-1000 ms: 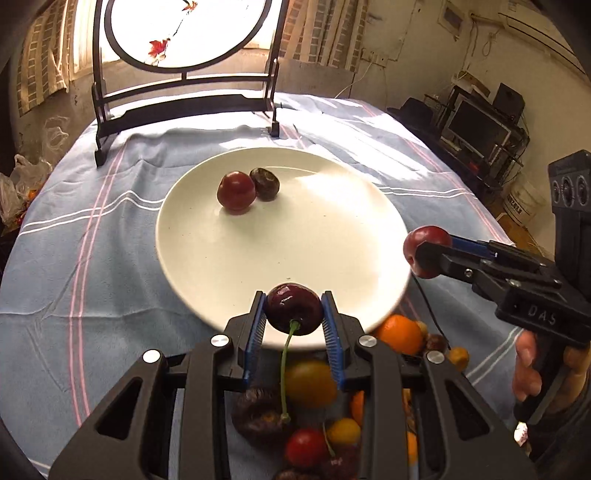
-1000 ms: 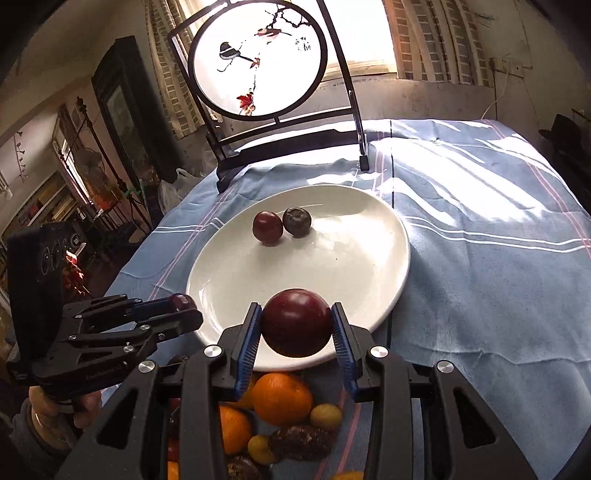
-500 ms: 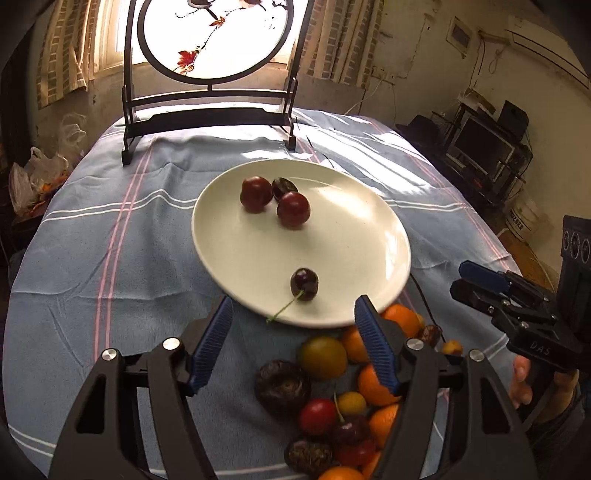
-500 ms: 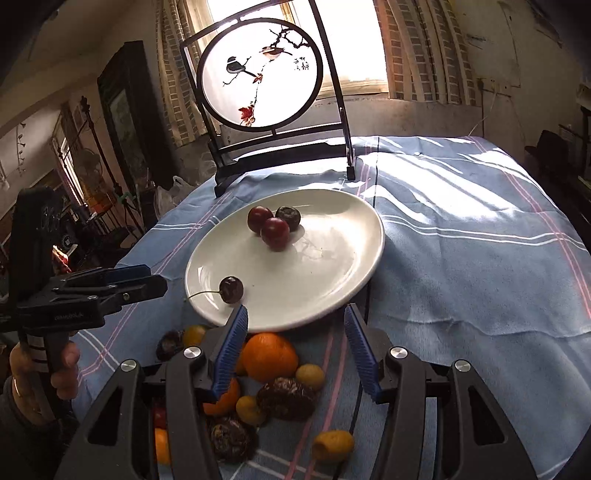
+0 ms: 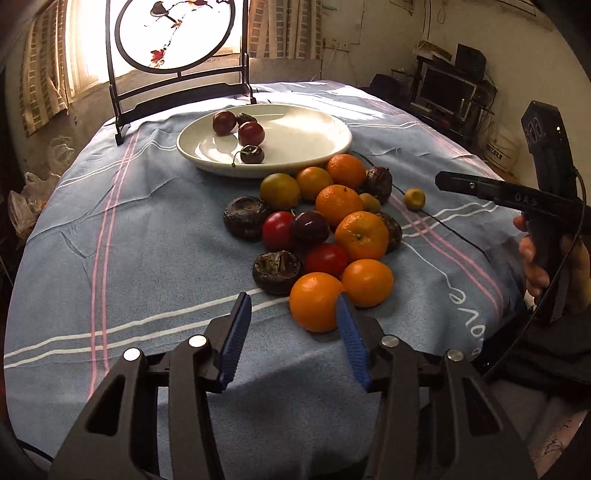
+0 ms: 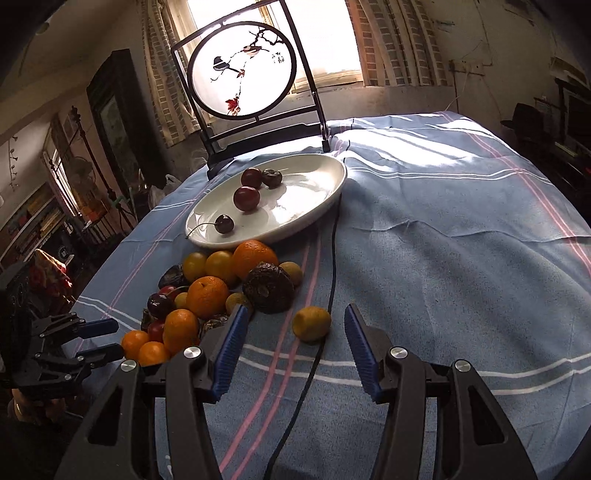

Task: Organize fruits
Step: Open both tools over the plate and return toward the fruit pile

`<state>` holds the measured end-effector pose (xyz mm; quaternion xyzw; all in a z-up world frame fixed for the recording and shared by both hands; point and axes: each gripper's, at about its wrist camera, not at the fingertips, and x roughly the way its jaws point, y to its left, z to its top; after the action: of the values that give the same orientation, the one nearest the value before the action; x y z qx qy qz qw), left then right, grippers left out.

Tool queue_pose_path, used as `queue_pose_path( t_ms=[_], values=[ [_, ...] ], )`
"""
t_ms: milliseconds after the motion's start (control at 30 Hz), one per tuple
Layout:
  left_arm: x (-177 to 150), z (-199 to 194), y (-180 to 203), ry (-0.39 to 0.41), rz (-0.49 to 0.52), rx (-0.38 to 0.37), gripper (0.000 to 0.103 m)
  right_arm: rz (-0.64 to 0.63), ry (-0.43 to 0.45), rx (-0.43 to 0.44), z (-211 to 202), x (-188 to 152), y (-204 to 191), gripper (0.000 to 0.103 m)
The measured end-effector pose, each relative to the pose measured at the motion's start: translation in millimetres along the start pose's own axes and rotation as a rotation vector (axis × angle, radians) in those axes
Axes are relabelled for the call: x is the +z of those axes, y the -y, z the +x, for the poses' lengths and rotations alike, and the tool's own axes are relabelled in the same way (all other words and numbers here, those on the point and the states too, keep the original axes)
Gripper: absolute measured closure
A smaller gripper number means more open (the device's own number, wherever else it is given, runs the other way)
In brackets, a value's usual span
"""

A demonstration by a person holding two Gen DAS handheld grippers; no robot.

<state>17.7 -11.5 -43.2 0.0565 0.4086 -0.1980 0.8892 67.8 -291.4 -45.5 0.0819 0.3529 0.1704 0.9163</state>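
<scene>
A white plate holds two red plums, one dark fruit and a stemmed cherry. In front of it lies a pile of oranges, red fruits and dark wrinkled fruits. My left gripper hovers at the pile's near end, its jaws closing. The nearest orange sits by its right finger, and neither pad presses on it. My right gripper is open, with a small yellow fruit just ahead between its tips. Each gripper also shows in the other's view: right gripper, left gripper.
A round painted screen on a black stand stands behind the plate. A black cable runs across the blue striped cloth. A TV shelf is beyond the table's right edge.
The left gripper let go of the cherry and the right let go of the red plum; both now lie on the plate. Both grippers pulled back toward the near edge, over the pile.
</scene>
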Motion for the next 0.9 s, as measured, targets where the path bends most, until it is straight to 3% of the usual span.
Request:
queue_pose_path(
  t_ms=[100,333,533,733,833,900],
  values=[
    [-3,4,6,-0.015,-0.007,-0.031,0.069,-0.016,0.004,-0.002,-4,-3,-4,0.048],
    [-8,22,1,-0.025,-0.047,-0.069,0.068,-0.012,0.002,-0.002,-3,-6,0,0.048],
    [-6,26,6,-0.005,-0.033,-0.047,0.068,-0.015,-0.033,-0.013,6,-10,3,0.048],
    [-8,13,4,0.038,-0.043,-0.095,0.069,-0.047,-0.078,-0.043,16,-12,1,0.048],
    [-6,-1,3,0.082,-0.043,-0.112,0.078,-0.068,-0.082,-0.093,21,-6,-5,0.048],
    [-5,-8,3,0.103,-0.043,-0.105,0.078,-0.088,-0.09,-0.125,27,-1,-9,0.048]
  ],
)
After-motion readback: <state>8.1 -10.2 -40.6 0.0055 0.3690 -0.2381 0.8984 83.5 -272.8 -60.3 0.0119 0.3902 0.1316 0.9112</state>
